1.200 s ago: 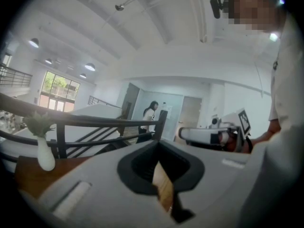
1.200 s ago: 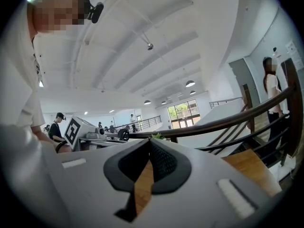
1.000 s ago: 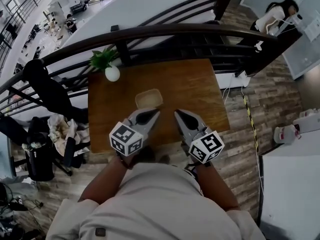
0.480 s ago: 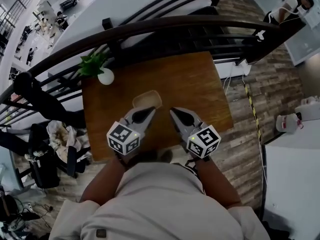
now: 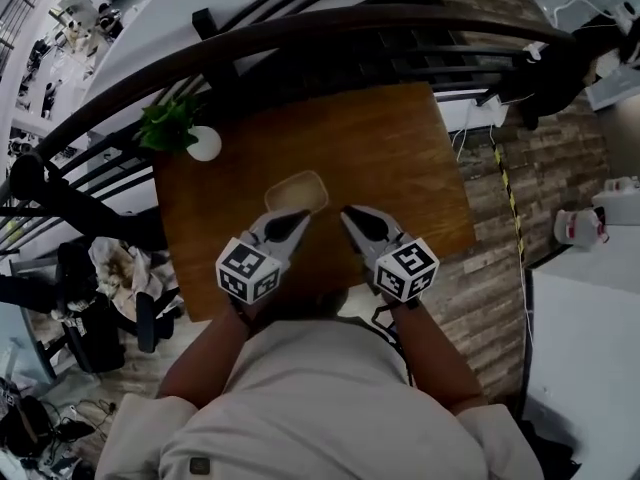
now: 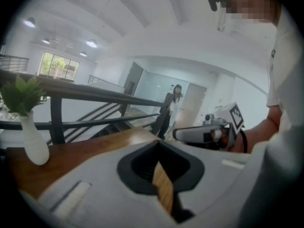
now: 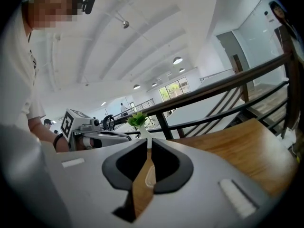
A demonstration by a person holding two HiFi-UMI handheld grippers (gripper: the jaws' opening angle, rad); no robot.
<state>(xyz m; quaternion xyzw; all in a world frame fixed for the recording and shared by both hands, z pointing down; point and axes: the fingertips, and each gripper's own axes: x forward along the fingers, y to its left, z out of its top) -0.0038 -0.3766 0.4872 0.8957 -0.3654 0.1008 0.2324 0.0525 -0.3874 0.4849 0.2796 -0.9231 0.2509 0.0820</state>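
**Two tongs held low over one tray**

Head view: there are two grippers, one tray, one vase and one table. The tray (image 5: pixel 296 192) is a shallow, pale beige dish with rounded corners, and nothing shows inside it. It lies on the wooden table (image 5: pixel 390 148), about midway along the table and towards the person's side. The left gripper (image 5: pixel 299 220) points its tip at the tray's near edge, just beside it; whether it touches cannot be told from here. The right gripper (image 5: pixel 351 214) is near the tray's right corner but apart from it. Each gripper carries one marker cube at the wrist end. The white vase (image 5: pixel 203 145) with its green sprig stands at the table's far left corner, well apart from both. A dark curved railing (image 5: pixel 300 36) runs past the table's far edge.

Left gripper view: the two dark pads meet at their tips, so the jaws are closed with nothing between them. Only table wood shows through the wedge nearer the camera. The vase stands at the left and the other gripper lies at the right.

Right gripper view: the pads stand barely apart and grip nothing. A thin slit runs between them to the tips. The vase's neck shows through it, and lower down a pale curved rim, seemingly the tray's.
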